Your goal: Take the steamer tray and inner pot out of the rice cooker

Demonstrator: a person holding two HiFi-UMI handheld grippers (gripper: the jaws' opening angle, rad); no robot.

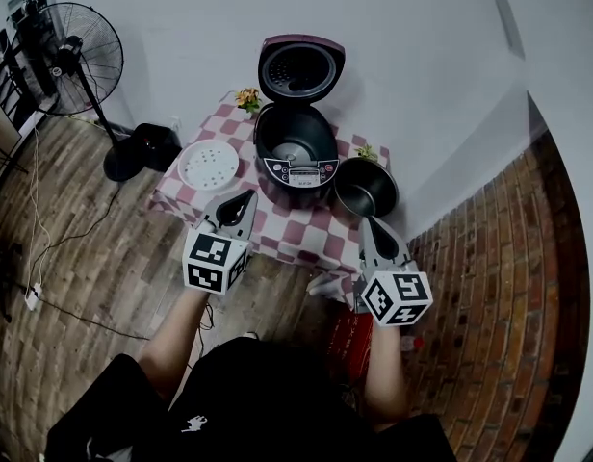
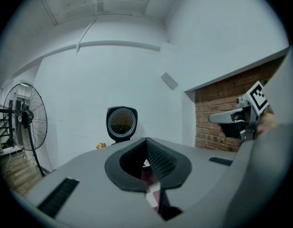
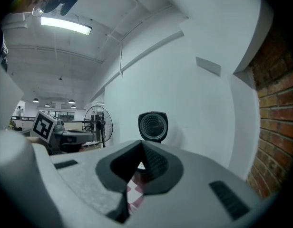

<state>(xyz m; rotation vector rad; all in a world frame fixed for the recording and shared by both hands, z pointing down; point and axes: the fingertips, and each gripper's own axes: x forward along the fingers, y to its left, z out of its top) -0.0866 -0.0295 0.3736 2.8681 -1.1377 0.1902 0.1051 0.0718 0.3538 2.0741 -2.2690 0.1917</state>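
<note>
Since the steamer tray [image 1: 208, 165] already lies flat on the checkered worktop [image 1: 296, 237] just left of the rice cooker [image 1: 296, 152], and the inner pot [image 1: 366, 188] stands upright just right of it, I'd call this job pretty much finished. The cooker's lid [image 1: 301, 68] is tipped up and the cavity looks bare, just the heating plate at the bottom as far as I can tell. Both the left hand-held gripper [image 1: 244, 198] and the right hand-held gripper [image 1: 367, 223] hover at the worktop's near edge, jaws pressed together with nothing in them, touching neither piece. Nothing left to pull out that I can see.
</note>
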